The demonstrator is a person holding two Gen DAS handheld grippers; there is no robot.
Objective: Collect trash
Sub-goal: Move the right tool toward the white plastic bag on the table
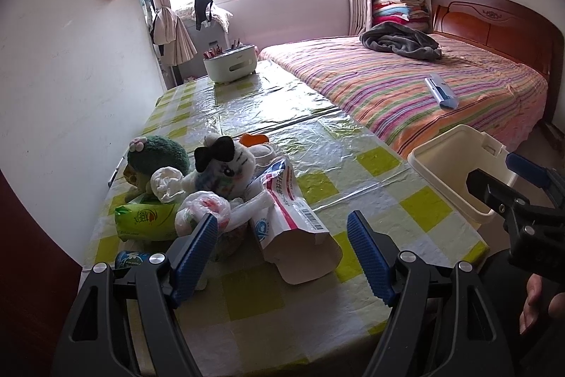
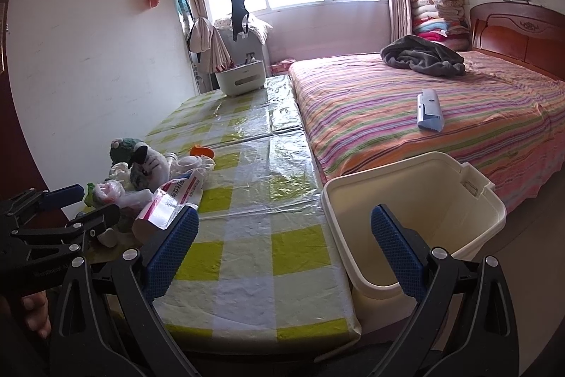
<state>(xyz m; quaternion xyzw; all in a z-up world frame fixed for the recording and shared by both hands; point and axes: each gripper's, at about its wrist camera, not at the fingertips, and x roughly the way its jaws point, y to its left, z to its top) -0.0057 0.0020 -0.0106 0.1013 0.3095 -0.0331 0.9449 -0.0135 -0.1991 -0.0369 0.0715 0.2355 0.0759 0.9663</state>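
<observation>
A torn pink-and-white paper package (image 1: 293,221) lies on the checked table (image 1: 353,172), beside a crumpled plastic bag (image 1: 204,211), a white tissue wad (image 1: 166,182) and a green tissue pack (image 1: 144,218). My left gripper (image 1: 282,257) is open and empty, just short of the package. My right gripper (image 2: 286,249) is open and empty, over the table's near right edge. The cream trash bin (image 2: 416,200) stands beside the table; it also shows in the left wrist view (image 1: 459,165). The package shows in the right wrist view (image 2: 169,204).
A white plush cat (image 1: 226,168) and a green plush toy (image 1: 159,154) sit behind the trash. A white caddy (image 1: 229,62) stands at the table's far end. A striped bed (image 2: 441,115) with a blue item (image 2: 429,110) lies right of the table.
</observation>
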